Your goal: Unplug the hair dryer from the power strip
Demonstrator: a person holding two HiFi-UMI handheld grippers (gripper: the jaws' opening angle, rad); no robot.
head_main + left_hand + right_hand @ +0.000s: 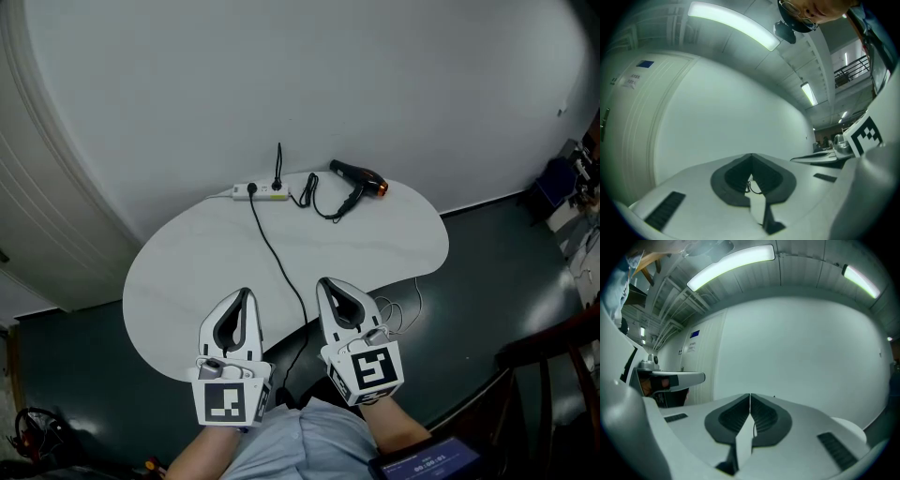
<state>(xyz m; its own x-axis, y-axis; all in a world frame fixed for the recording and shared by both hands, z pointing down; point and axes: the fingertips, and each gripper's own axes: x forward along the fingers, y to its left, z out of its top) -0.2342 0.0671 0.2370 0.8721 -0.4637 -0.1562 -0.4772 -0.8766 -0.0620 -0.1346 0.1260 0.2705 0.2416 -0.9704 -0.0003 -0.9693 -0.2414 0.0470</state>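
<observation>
Both grippers hover over the near edge of the white worktop point(394, 246), well apart from the task's things. The left gripper point(245, 293) and right gripper point(324, 282) each have their jaws clenched on nothing. At the far edge lies the white power strip point(262, 190), a black plug point(277, 183) standing in it. The black hair dryer point(359, 177) lies just right of it, its cord point(323, 212) looping between them.
</observation>
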